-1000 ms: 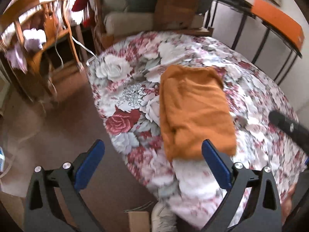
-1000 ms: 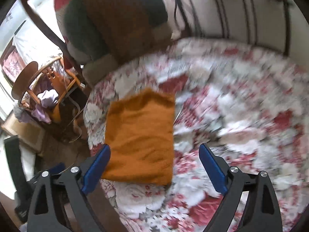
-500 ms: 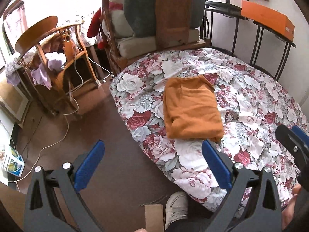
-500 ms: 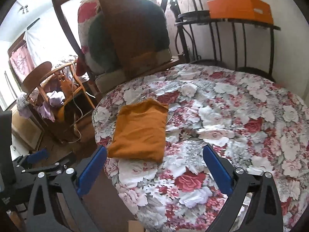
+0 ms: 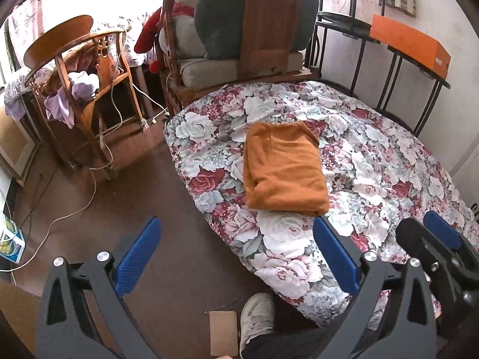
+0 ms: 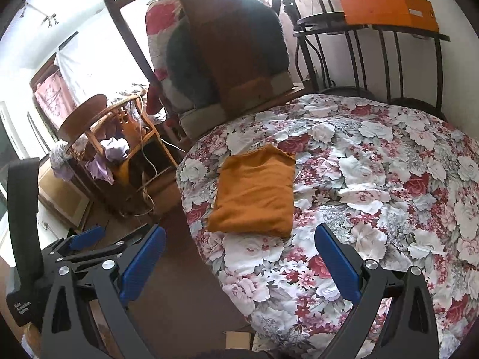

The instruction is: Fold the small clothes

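The orange garment [image 5: 284,167] lies folded into a compact rectangle on the floral bedspread [image 5: 374,155], close to the bed's edge at about 12 o'clock from both cameras. The risk, as I judge it: a careless re-grasp could catch only the top layer and undo the fold, or nudge it off the edge. Left gripper [image 5: 236,260] and right gripper [image 6: 239,263] are spread wide, holding and touching nothing.

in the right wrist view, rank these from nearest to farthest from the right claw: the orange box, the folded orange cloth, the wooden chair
1. Folded orange cloth, just ahead of the right claw on the bed.
2. Wooden chair, off to the left on the floor.
3. Orange box, far back, upper right, on the rail.
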### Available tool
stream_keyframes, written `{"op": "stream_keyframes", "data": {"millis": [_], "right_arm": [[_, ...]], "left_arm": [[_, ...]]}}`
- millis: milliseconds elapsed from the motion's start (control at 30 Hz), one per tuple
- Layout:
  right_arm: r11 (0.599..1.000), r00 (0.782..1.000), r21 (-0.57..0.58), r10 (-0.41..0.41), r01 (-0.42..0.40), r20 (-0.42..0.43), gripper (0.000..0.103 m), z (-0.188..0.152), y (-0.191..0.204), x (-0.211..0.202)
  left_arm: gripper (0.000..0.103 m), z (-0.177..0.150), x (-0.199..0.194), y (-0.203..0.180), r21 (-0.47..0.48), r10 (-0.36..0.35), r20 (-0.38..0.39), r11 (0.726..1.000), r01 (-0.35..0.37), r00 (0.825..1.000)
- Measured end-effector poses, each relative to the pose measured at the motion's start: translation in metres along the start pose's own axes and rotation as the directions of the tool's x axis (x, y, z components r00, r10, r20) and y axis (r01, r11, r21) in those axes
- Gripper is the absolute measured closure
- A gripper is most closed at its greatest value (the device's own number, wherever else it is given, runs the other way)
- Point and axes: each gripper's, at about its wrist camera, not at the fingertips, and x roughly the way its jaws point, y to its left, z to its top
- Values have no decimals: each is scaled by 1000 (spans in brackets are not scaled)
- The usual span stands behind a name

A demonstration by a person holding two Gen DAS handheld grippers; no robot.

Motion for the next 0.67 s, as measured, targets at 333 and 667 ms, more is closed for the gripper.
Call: {"op": "stream_keyframes", "data": {"millis": [333,667], "right_arm": [[999,999,43,-27,28,-39,3,-2,-5,8],[995,999,85,-44,45,-14,3,-1,-13,8]], "left_arm": [[5,1,1,0,-9,44,7,999,-44,999],[5,8,11,-8,11,21,-33,1000,-21,999]]}}
